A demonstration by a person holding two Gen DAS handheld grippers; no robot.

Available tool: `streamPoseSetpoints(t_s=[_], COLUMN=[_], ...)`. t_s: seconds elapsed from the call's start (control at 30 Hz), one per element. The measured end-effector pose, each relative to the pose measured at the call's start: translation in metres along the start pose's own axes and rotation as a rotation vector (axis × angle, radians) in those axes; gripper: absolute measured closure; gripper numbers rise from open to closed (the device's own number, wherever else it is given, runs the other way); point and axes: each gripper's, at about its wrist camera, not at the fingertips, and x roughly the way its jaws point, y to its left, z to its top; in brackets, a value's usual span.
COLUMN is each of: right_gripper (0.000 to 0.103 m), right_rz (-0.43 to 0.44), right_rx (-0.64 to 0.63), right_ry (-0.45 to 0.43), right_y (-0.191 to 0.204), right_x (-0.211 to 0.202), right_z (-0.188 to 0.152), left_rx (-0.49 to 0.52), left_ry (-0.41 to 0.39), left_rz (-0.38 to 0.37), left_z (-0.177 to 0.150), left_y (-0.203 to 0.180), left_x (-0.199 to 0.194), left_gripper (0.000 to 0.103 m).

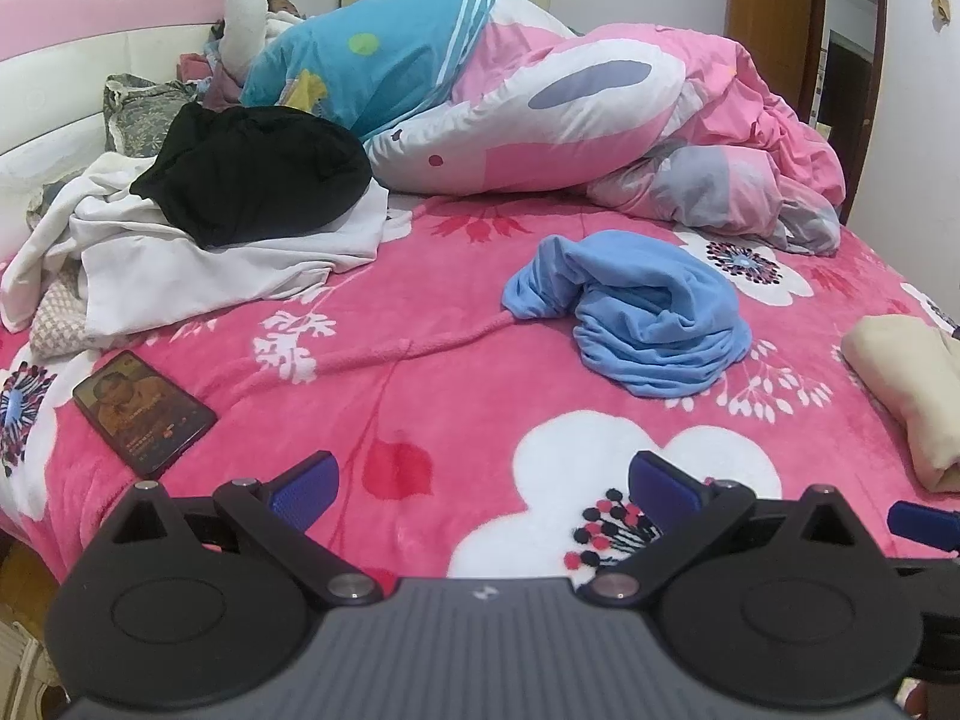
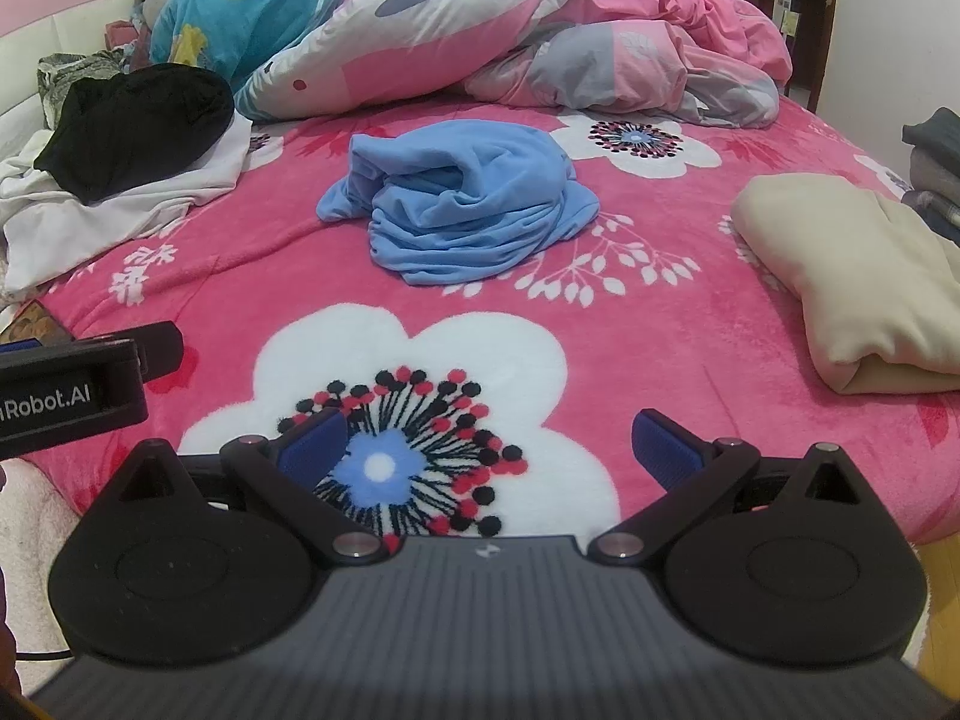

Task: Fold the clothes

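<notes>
**Two open grippers over a flowered bed, one blue garment crumpled mid-bed**

We see one wide bed covered by a pink plush blanket printed with white flowers [image 2: 630,324]. At its far end lies one bulky pink, white and blue cartoon-print duvet [image 1: 540,114], heaped across most of the width. At far left sits one pile of white cloth [image 1: 180,252] with one black garment [image 1: 258,174] bunched on top of it. In the middle of the bed, well apart from both grippers, lies one crumpled light-blue soft garment [image 2: 462,204], unfolded. On the right edge rests one folded cream-coloured cloth [image 2: 864,282], and just beyond it, at the far right, a small stack of dark grey cloth [image 2: 936,138] that we can barely make out. Near left lies one black smartphone [image 1: 144,411], screen lit, flat on the blanket; its on-screen text is too small for us to read.

The only writing we can read is "Robot.AI" in white on the side of the black left gripper [image 1: 480,480], seen from the right wrist view. Its blue-padded jaws stand wide apart, holding nothing. The right gripper [image 2: 489,450] hovers near the bed's near edge, jaws likewise spread wide and empty, above a white flower.
</notes>
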Motion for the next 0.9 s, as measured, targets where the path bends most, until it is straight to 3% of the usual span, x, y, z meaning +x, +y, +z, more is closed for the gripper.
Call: streamPoseSetpoints(t_s=[0.9], right_gripper=[0.001], right_rz=[-0.006], right_rx=[0.001], right_ry=[-0.001], right_y=[0.0009], right_x=[-0.0002], right_z=[-0.0025], left_rx=[0.004], left_ry=[0.006], left_rz=[-0.003], left_z=[-0.0010], left_y=[-0.0014], left_x=[0.0010], left_gripper=[0.000])
